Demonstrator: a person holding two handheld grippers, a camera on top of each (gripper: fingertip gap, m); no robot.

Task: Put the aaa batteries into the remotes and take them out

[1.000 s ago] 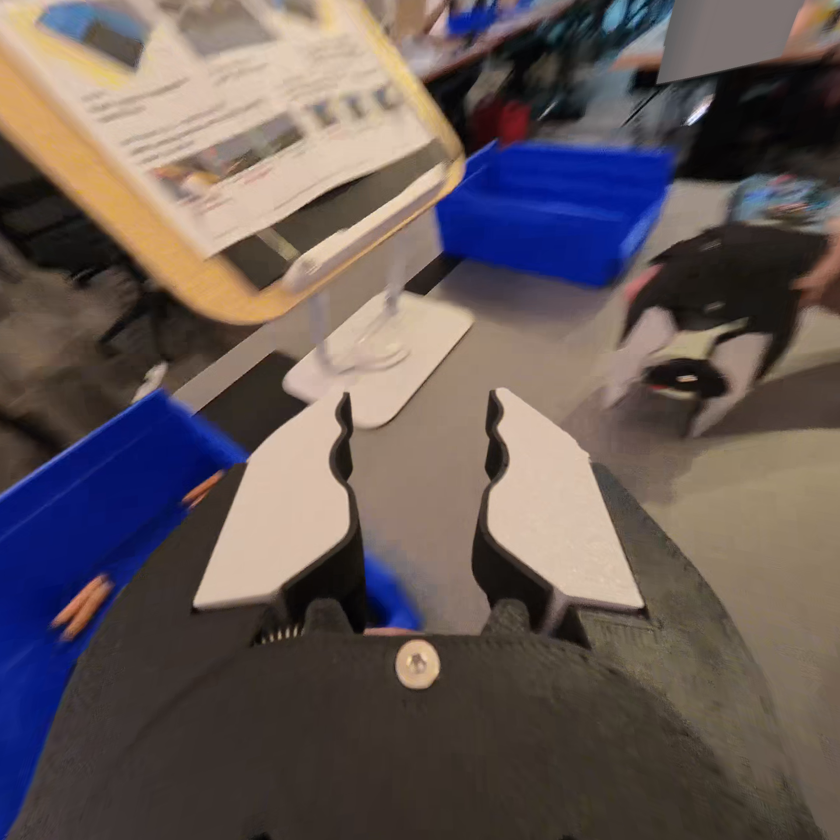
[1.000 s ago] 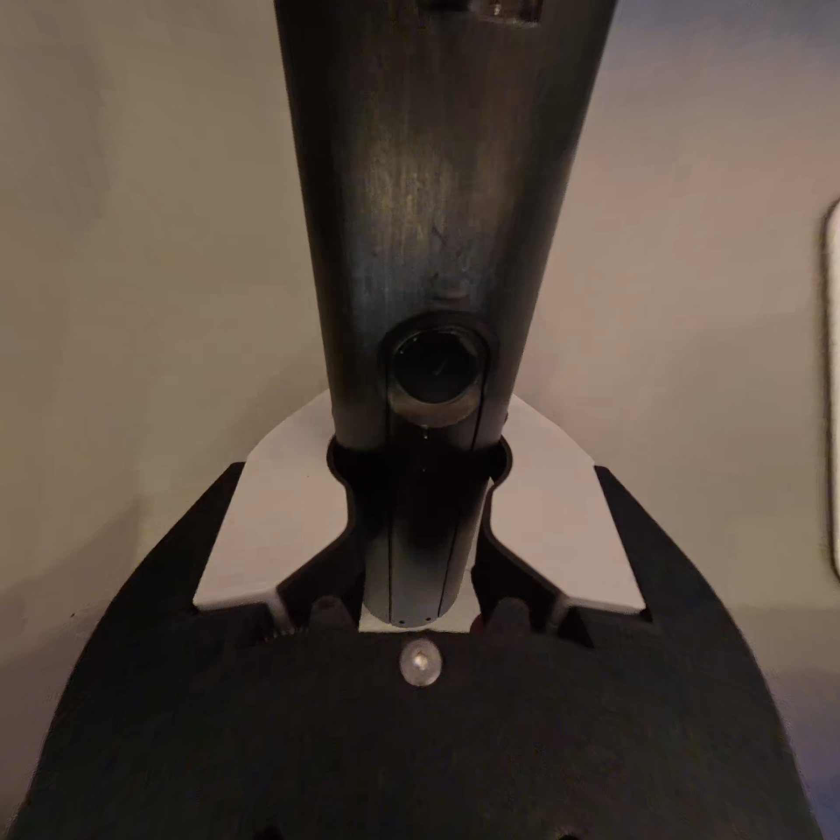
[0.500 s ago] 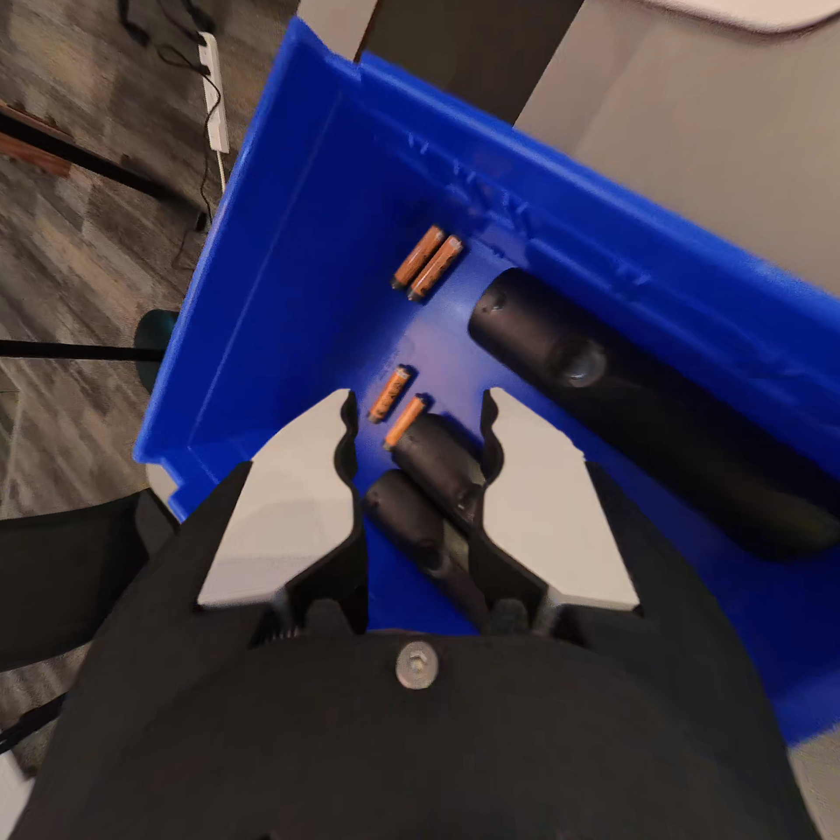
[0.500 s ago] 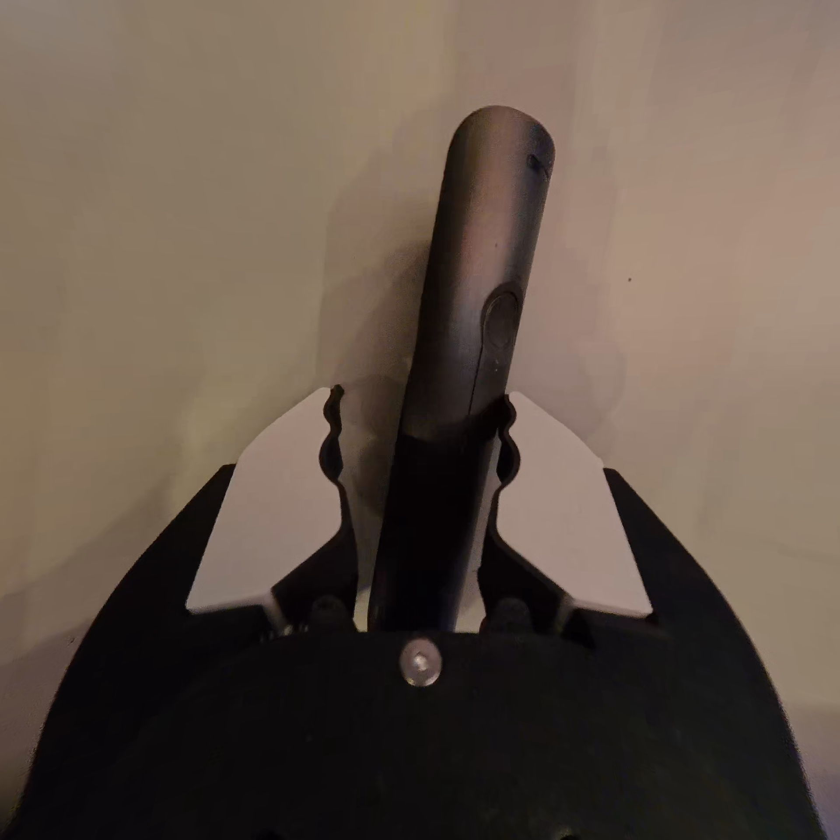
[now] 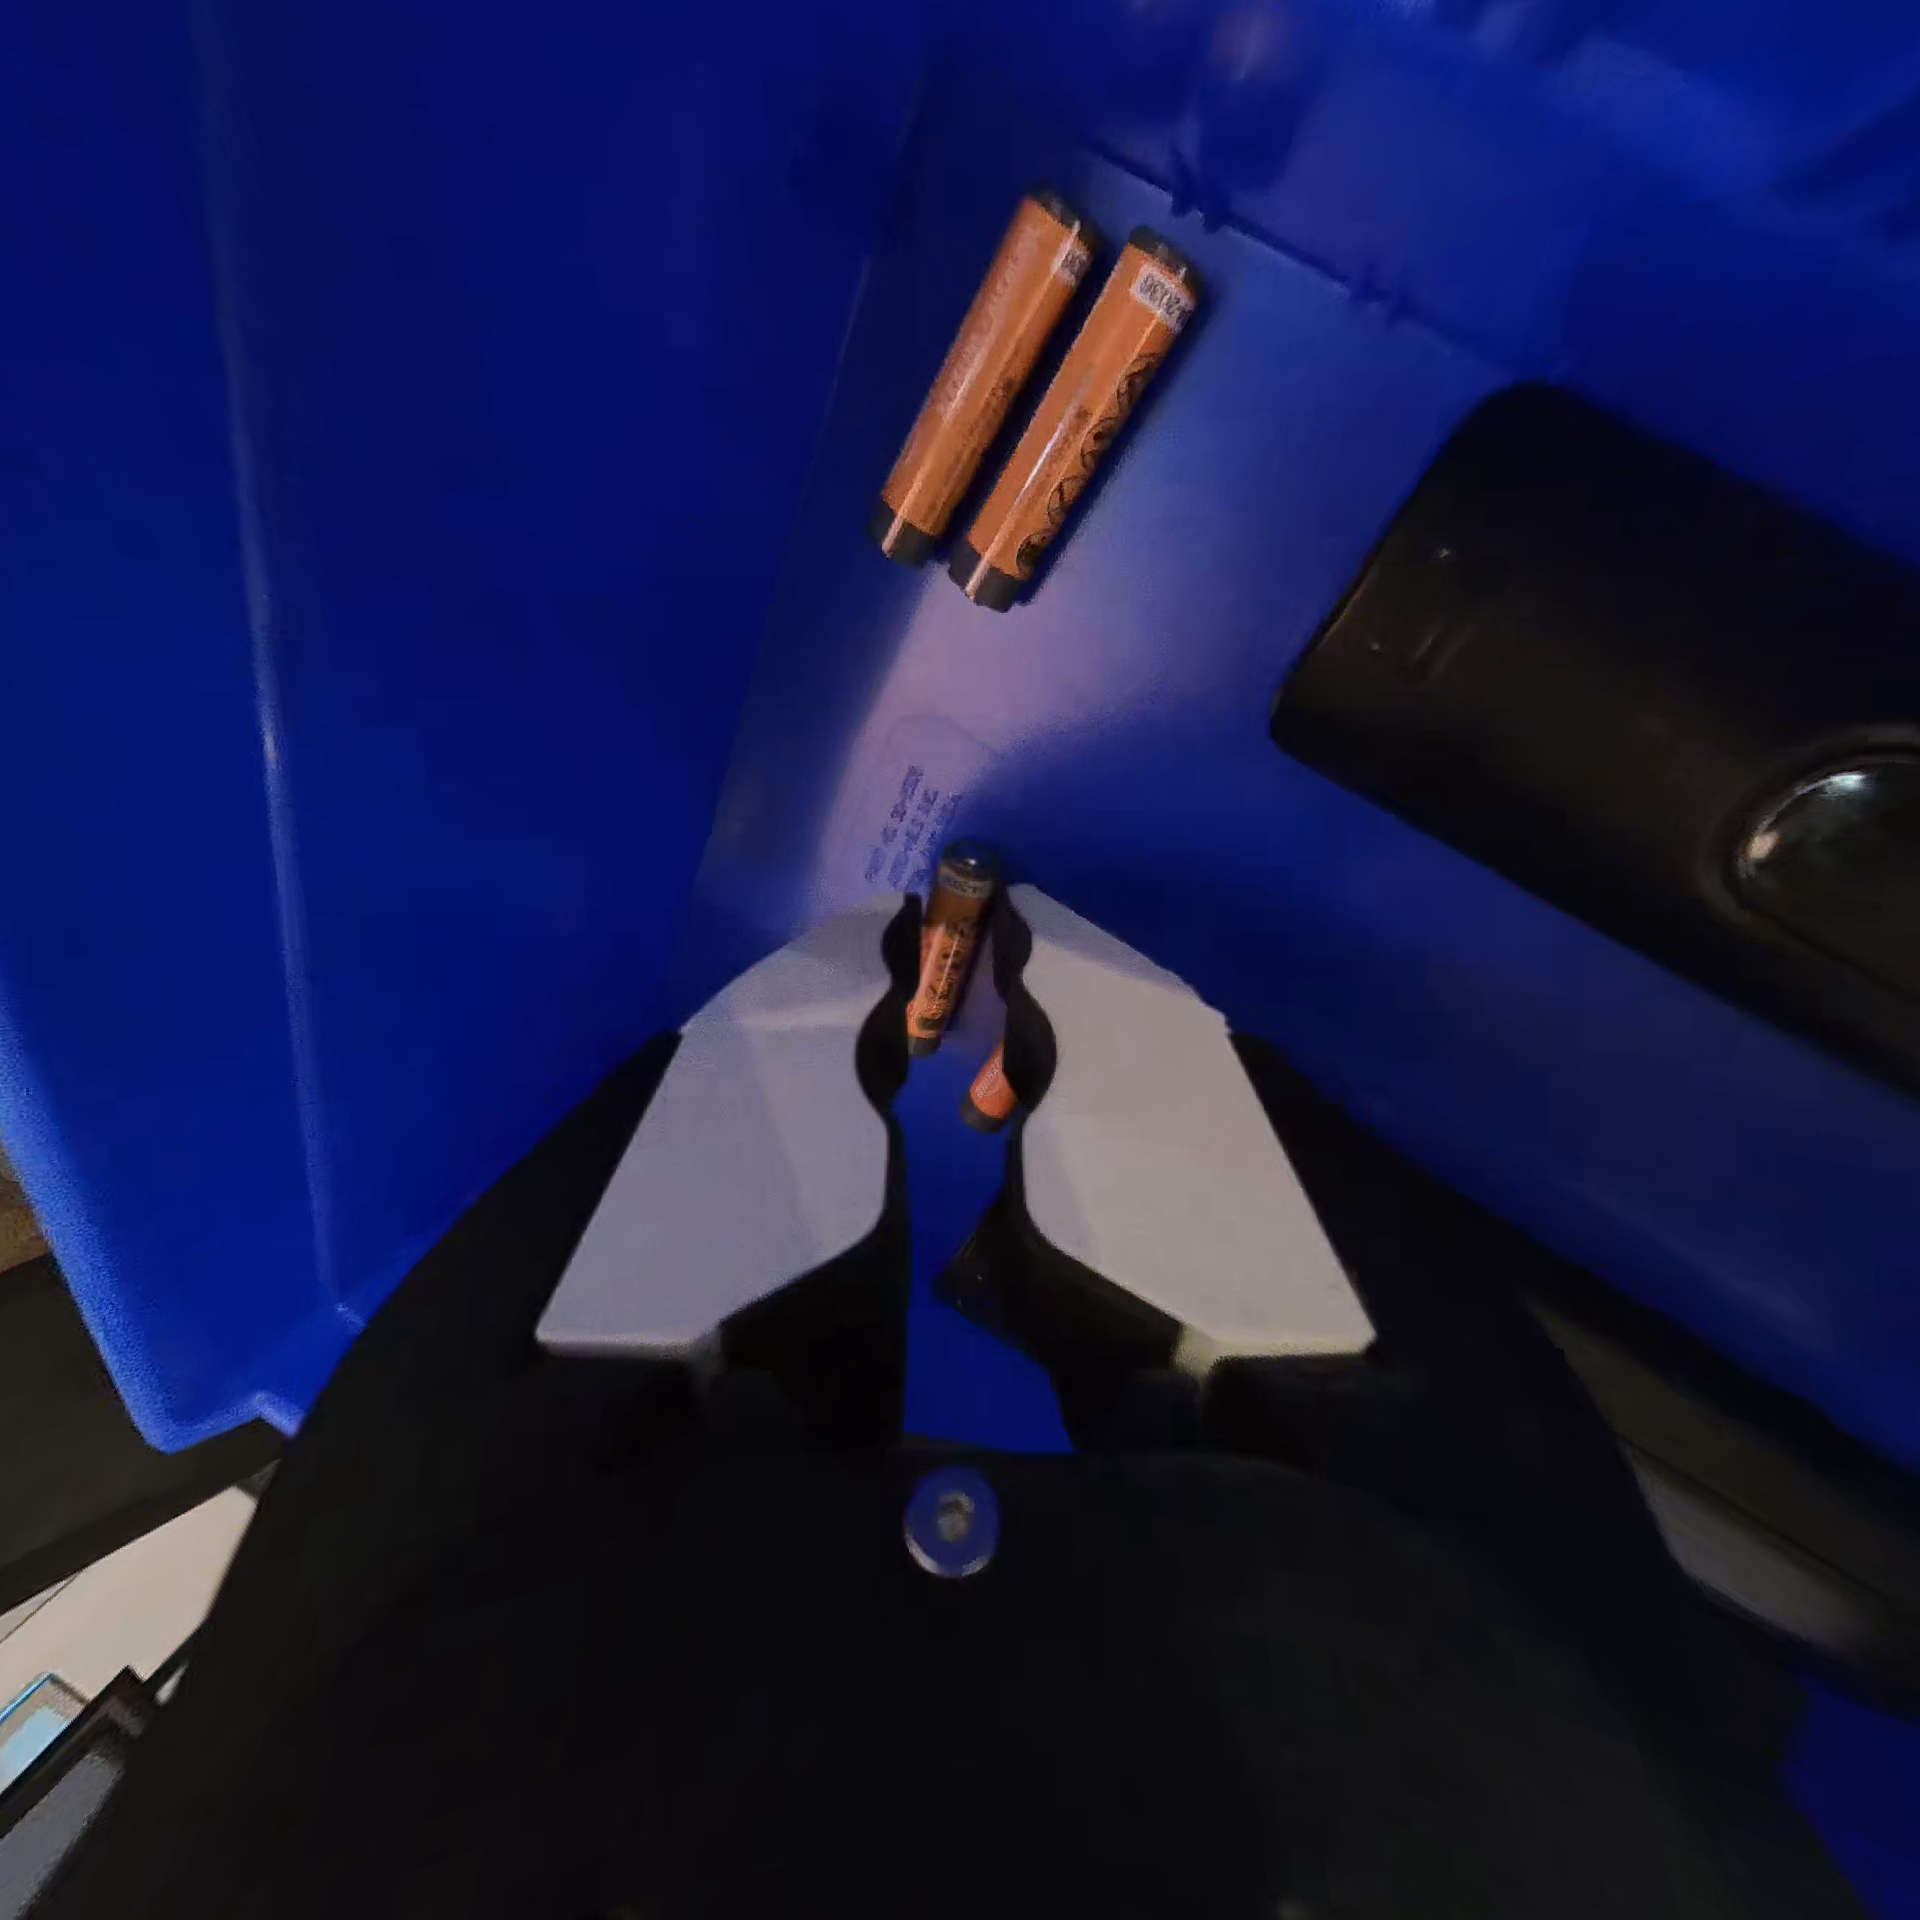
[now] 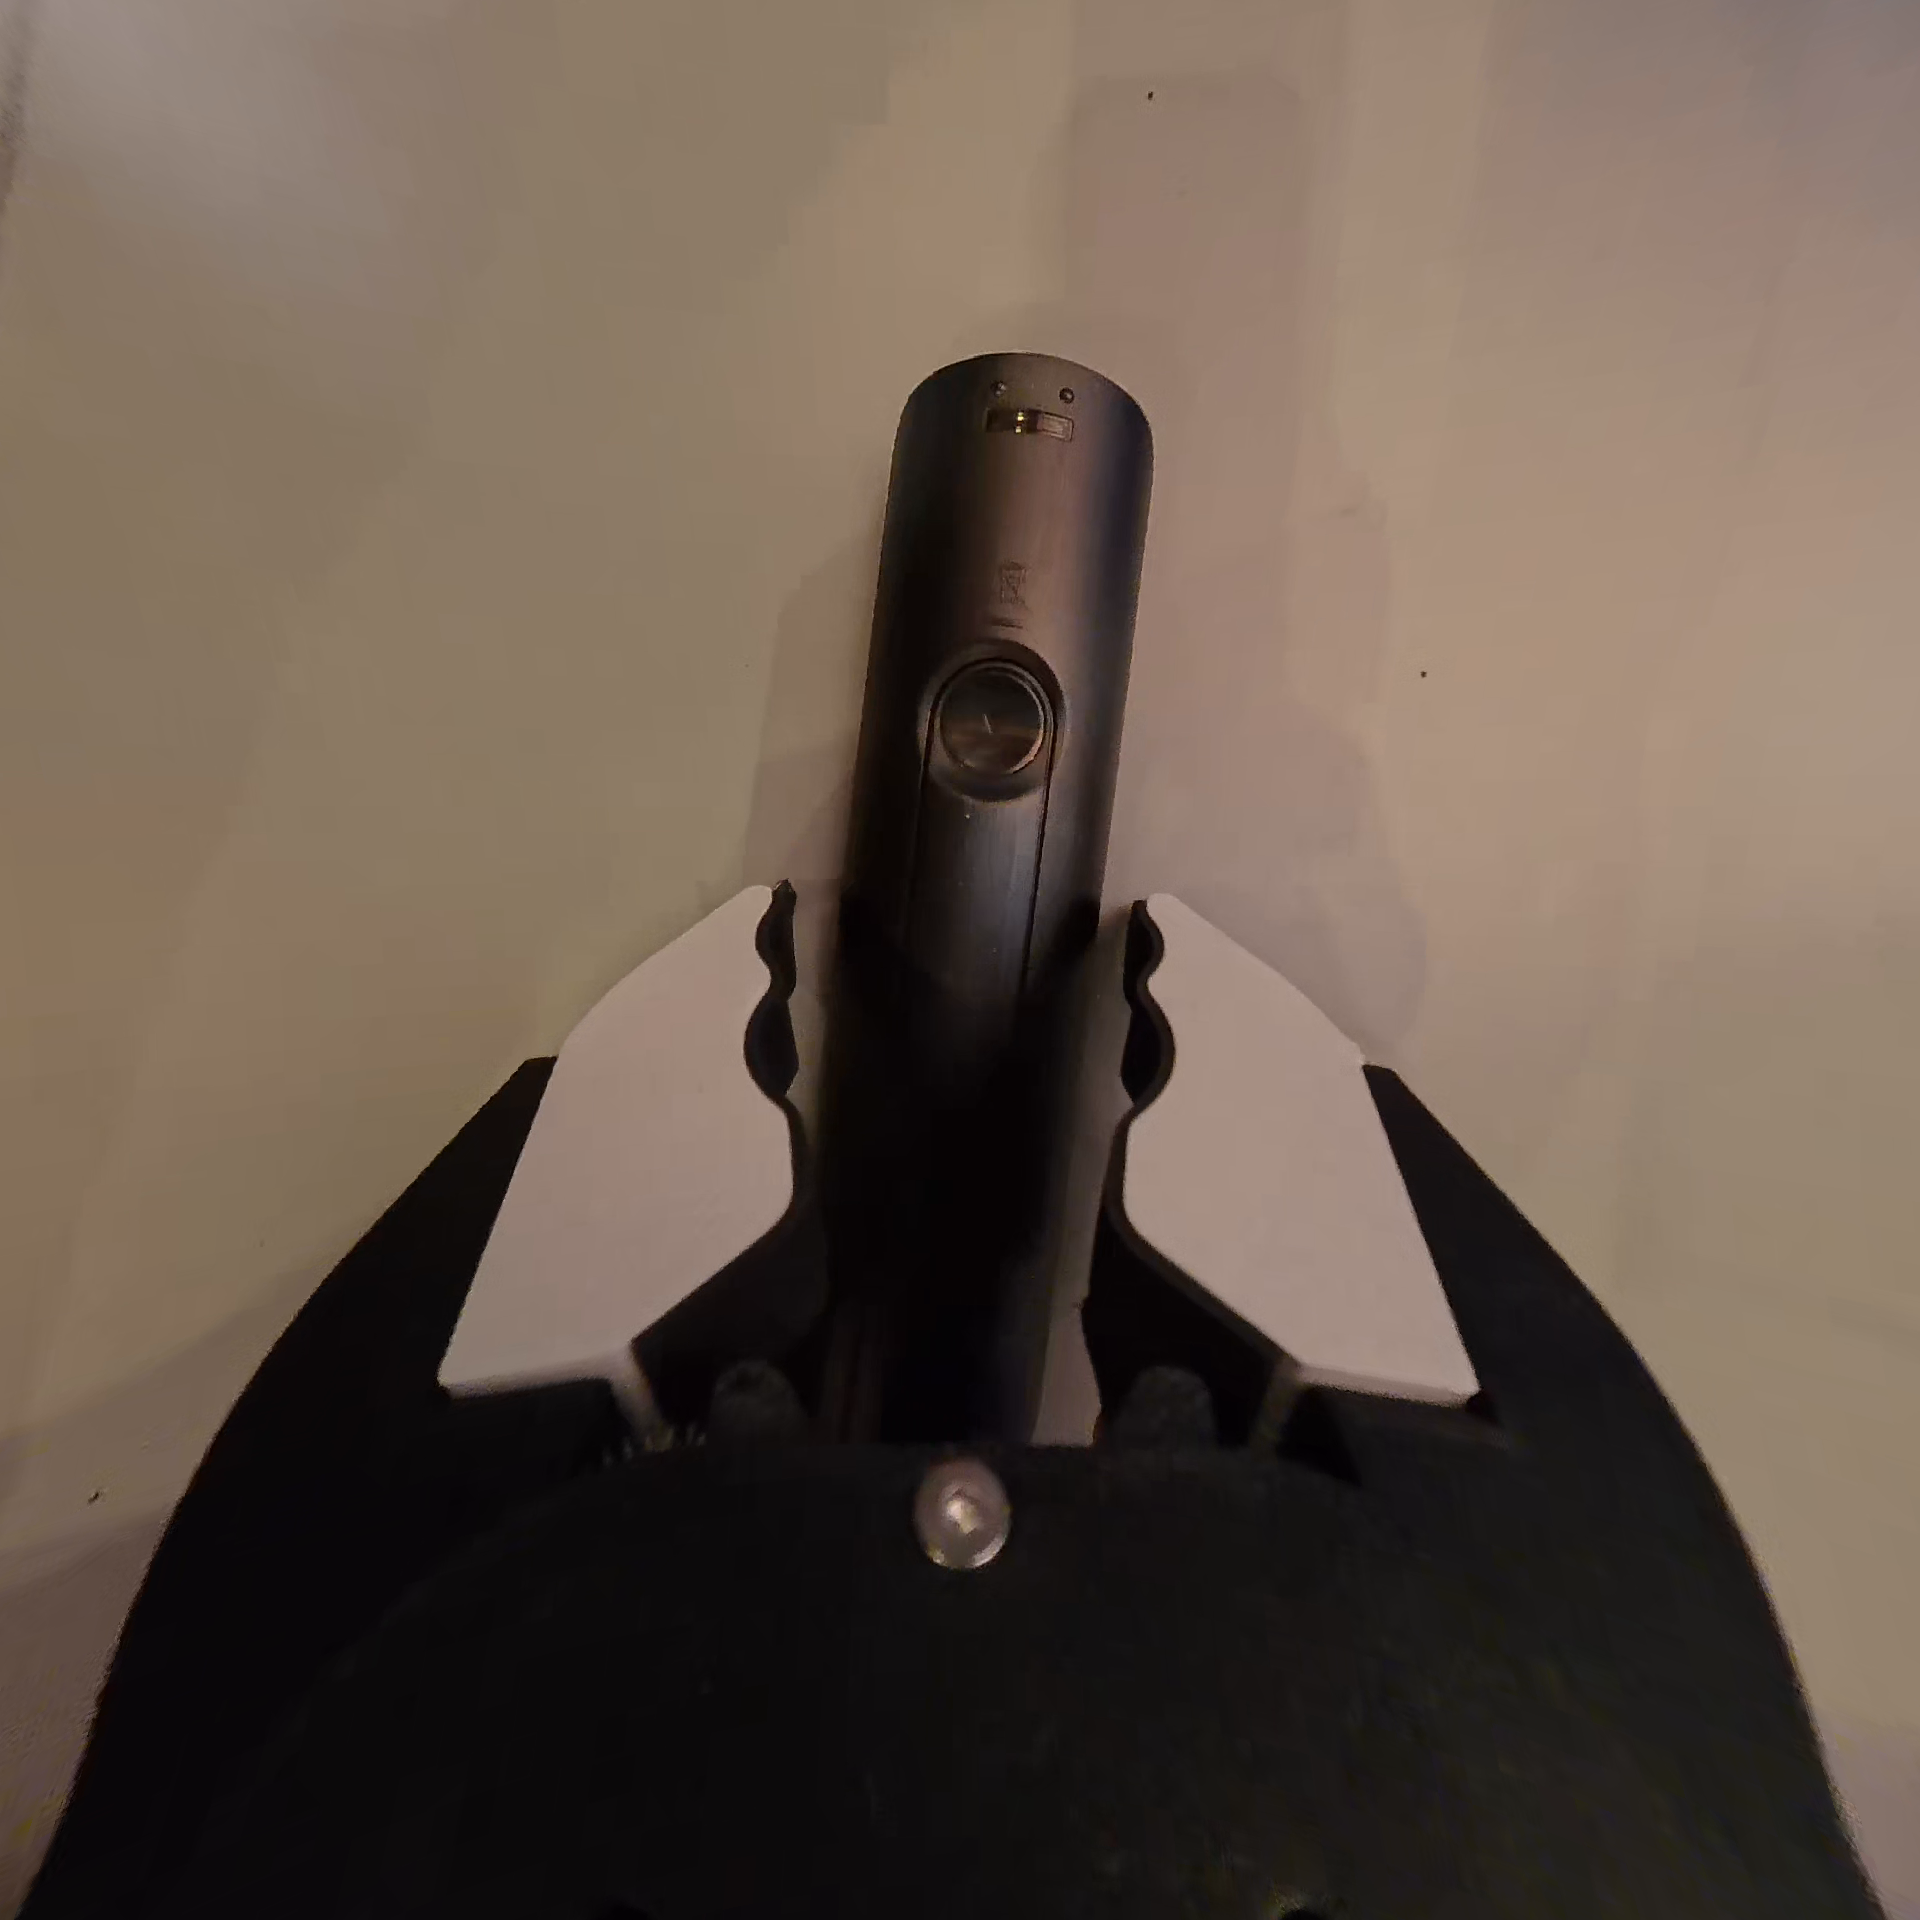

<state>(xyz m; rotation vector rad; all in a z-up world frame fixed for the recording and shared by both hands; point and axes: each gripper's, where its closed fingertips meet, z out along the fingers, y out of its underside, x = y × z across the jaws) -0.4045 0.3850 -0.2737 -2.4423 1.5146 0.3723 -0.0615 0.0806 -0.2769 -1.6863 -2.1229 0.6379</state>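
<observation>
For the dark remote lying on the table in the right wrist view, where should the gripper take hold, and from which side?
Grip the remote across its narrow width, at the lower body just below the round recess, coming straight down from above. It lies flat on the table with its long axis along the fingers, and the right gripper is open with a finger on either side, so closing there should clamp its long side edges.

batteries point(image 5: 1034, 390) in bin point(image 5: 416, 623), remote point(image 5: 1662, 748) right of them

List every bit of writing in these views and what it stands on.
Two AAA batteries: label print, blurred.
AAA battery in the left tongs: label print, too small.
Blue bin floor: moulded marks, unreadable.
Remote: tiny marks, unreadable.
</observation>
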